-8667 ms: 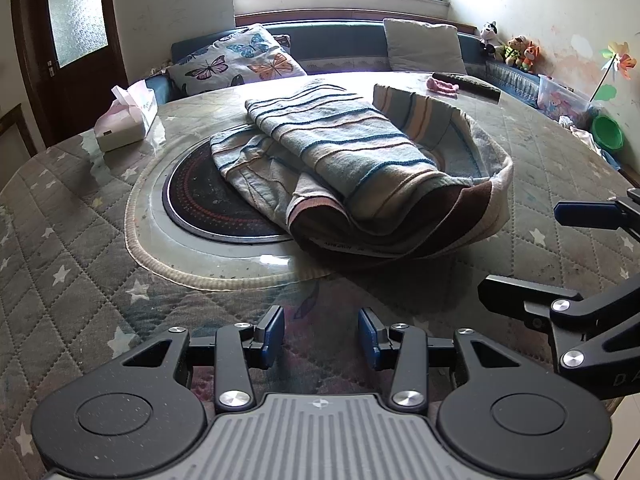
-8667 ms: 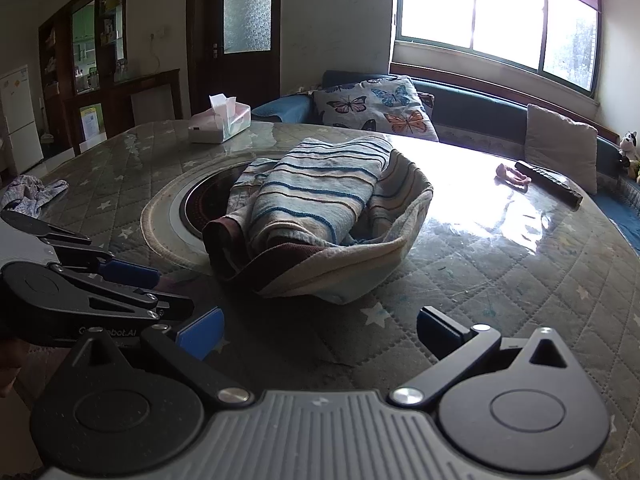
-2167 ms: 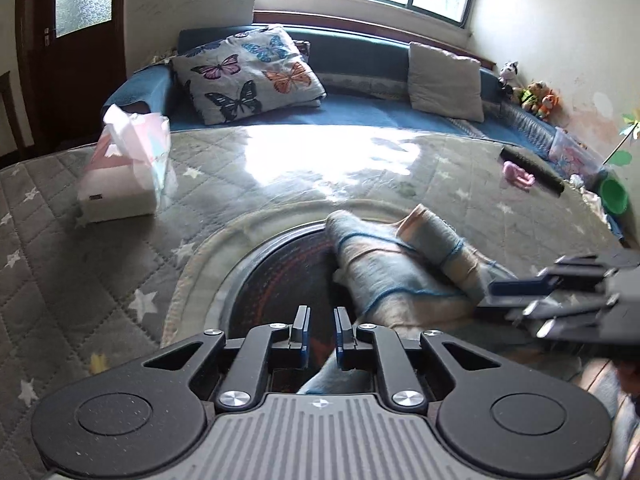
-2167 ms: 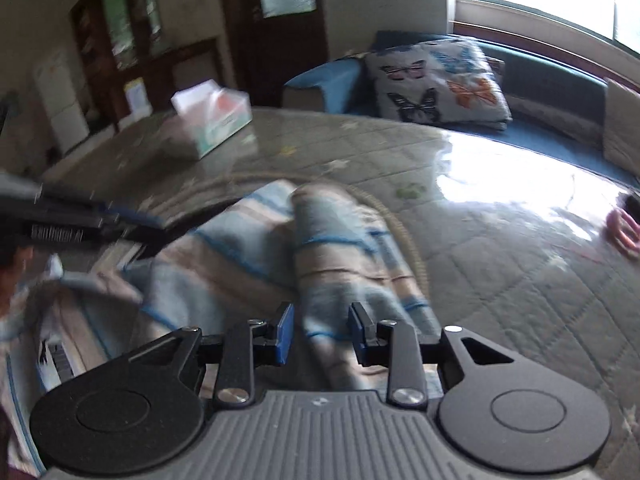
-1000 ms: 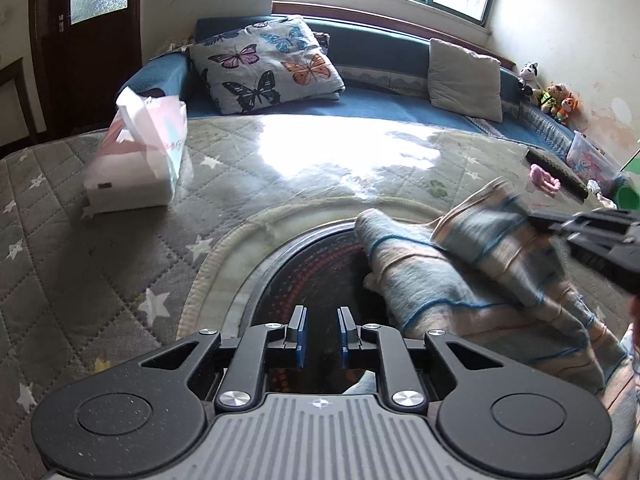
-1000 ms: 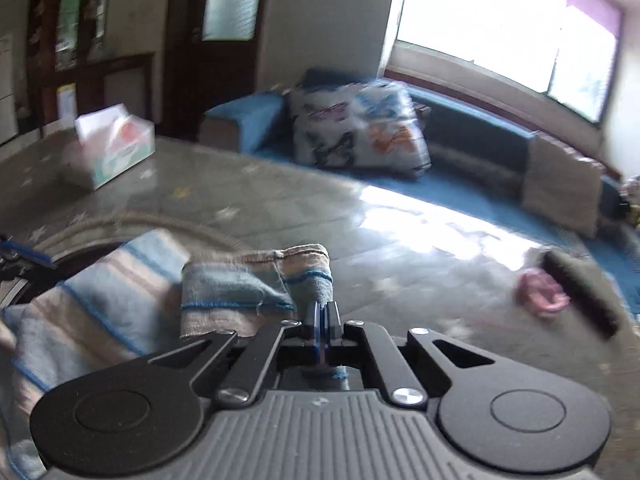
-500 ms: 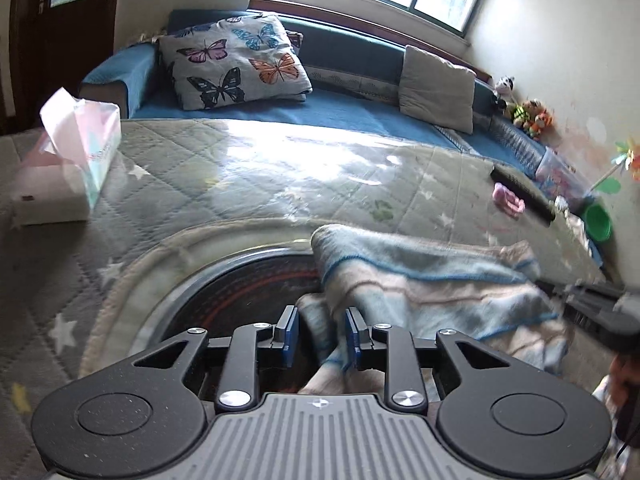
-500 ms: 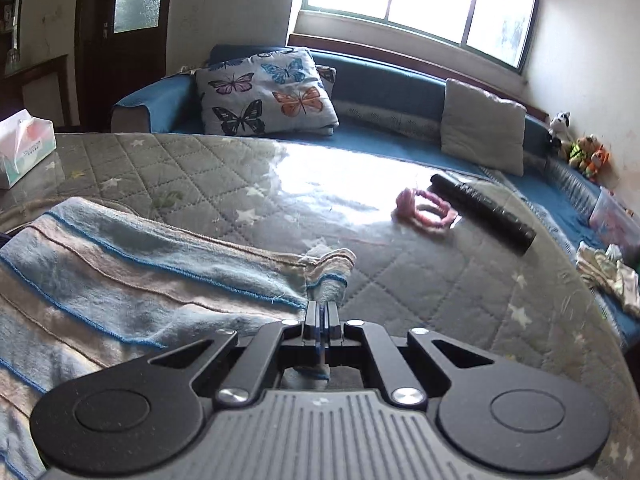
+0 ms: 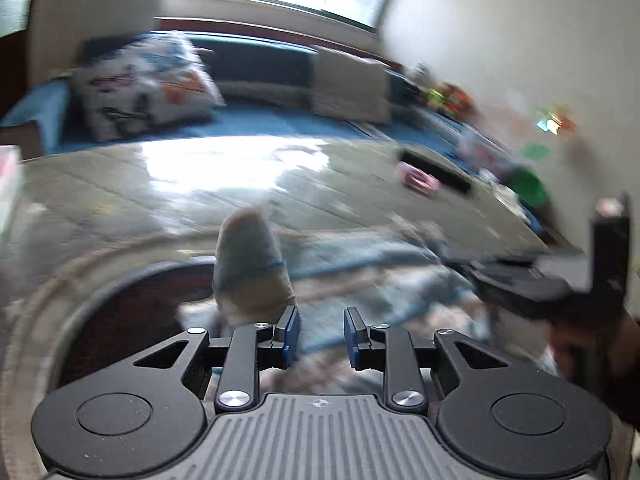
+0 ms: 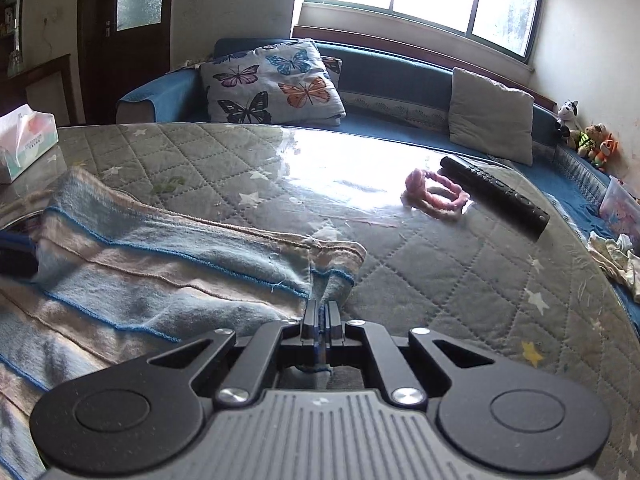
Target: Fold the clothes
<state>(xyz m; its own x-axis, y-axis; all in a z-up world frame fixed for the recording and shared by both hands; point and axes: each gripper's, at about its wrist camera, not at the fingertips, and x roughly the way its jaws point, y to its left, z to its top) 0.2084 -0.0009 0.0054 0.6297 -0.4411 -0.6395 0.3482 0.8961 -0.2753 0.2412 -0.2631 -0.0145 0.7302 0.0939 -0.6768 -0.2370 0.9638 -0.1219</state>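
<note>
So the folding has only just begun, I think. My right gripper (image 10: 321, 322) has its jaws pressed together on a corner of the striped cloth (image 10: 160, 276), and that corner lies close to the table (image 10: 440, 280) with its star cover. My left gripper (image 9: 321, 330) has its jaws spread apart with nothing between them. A bump of the cloth sticks up just past its left finger. The cloth lies stretched out across the table, partly over the round dark plate (image 9: 132, 300) in the middle. It looks mostly flat to me, not folded neatly yet, so nearly all the folds are left to do.

My right view is sharp. It shows the pink hair band (image 10: 436, 194) and the black remote (image 10: 494, 194) far across the table, the tissue box (image 10: 26, 146) on the left, and the butterfly pillow (image 10: 272, 82) on the sofa. My left view is very blurry. Still, it shows what the right view cannot: the right gripper seen from the side, low over the cloth, and the open left jaws.
</note>
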